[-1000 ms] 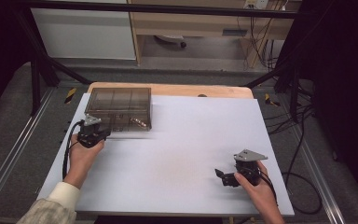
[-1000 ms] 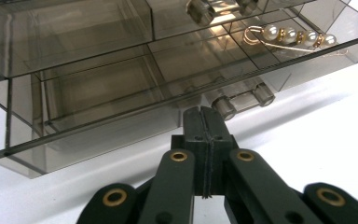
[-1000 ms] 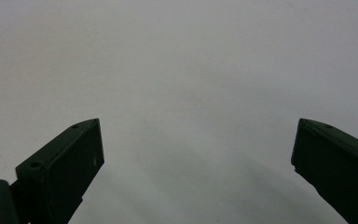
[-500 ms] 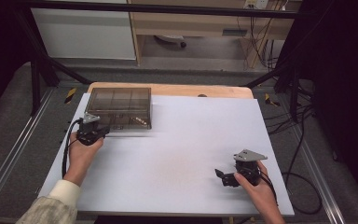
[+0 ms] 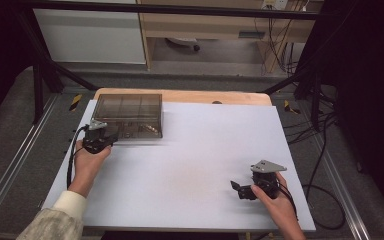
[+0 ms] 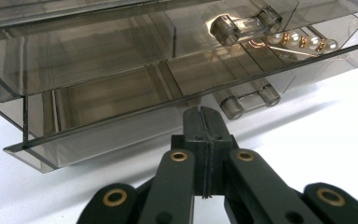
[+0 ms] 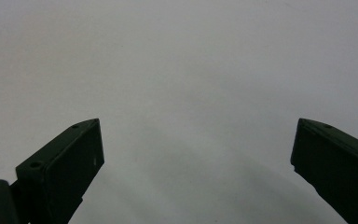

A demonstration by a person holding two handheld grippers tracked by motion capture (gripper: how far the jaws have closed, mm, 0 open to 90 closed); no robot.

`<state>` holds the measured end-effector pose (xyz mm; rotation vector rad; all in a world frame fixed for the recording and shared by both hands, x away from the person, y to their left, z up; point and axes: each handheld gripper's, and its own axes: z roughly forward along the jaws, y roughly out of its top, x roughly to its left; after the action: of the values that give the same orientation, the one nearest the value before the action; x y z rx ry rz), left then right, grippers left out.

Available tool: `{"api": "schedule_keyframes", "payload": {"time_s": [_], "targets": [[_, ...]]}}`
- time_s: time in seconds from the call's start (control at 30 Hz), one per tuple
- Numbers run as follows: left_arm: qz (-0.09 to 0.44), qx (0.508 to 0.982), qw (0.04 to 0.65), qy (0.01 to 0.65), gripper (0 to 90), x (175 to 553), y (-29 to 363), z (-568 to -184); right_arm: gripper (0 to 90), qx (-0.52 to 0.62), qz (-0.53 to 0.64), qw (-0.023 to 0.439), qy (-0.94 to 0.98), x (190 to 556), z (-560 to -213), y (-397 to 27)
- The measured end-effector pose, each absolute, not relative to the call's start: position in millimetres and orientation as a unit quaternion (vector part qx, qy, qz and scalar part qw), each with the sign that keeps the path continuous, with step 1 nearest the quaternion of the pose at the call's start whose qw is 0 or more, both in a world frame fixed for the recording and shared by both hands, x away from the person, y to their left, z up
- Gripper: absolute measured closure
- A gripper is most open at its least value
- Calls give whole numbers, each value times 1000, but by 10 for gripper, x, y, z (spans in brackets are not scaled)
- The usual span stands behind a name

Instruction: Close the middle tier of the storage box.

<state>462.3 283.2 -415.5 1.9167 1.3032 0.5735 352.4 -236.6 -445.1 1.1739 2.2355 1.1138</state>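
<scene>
A smoky see-through drawer box point(image 5: 127, 115) stands at the table's far left. In the left gripper view its lower drawer point(image 6: 121, 107) sits slightly pulled out and askew. Each drawer has a clear bar handle, the upper one point(image 6: 246, 25) and the lower one point(image 6: 249, 99). A string of pearl and gold beads point(image 6: 303, 41) lies in the upper drawer. My left gripper point(image 6: 204, 111) is shut, its tips right at the lower drawer's front edge; I cannot tell if they pinch it. In the high view it point(image 5: 111, 140) sits at the box's front left. My right gripper point(image 5: 237, 190) point(image 7: 196, 140) stands open over bare table, nothing between its fingers.
The white table top point(image 5: 195, 150) stretches between both hands. A wooden strip point(image 5: 215, 96) shows along its far edge. Cables point(image 5: 325, 150) hang off the right side, and metal frame rails point(image 5: 10, 170) run along both sides.
</scene>
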Motion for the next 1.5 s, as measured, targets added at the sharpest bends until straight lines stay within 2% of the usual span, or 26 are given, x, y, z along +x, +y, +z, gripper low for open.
{"api": "schedule_keyframes", "payload": {"time_s": [1.5], "targets": [[226, 750, 363, 504, 900, 4744, 2778, -4171, 38, 409, 412, 193, 791, 3532, -4415, -2330]]}}
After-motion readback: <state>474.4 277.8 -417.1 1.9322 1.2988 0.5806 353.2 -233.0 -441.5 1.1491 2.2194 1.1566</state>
